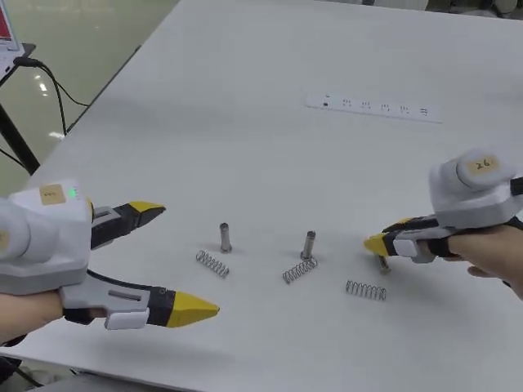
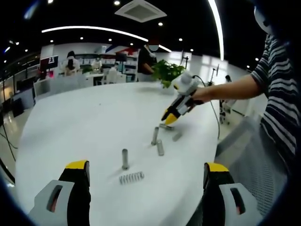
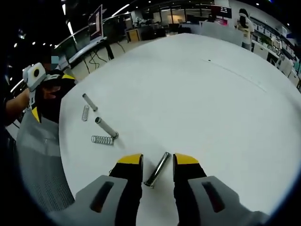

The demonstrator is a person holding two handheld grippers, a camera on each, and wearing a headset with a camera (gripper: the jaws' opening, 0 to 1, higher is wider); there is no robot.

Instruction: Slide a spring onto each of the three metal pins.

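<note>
Worktop point(image 1: 270, 73), white, carries everything. Left gripper point(image 1: 173, 260) at eight o'clock in the head view, jaws spread wide, empty. Right gripper point(image 1: 376, 242) at three o'clock, jaws narrowly apart around the third pin point(image 3: 157, 169), not clamping it. Power strip point(image 1: 374, 107) at one o'clock. Two upright pins point(image 1: 225, 237) point(image 1: 308, 244) stand centre; three springs point(image 1: 212, 263) point(image 1: 299, 270) point(image 1: 365, 290) lie loose, one at each pin's seven o'clock.

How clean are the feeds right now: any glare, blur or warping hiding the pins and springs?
Head view: even light, faint shadows, spring coils crisp, glare just on the floor. Left gripper view: fisheye bows the table edge; ceiling lights streak. Right gripper view: pin between the jaws sharp, background soft.
</note>
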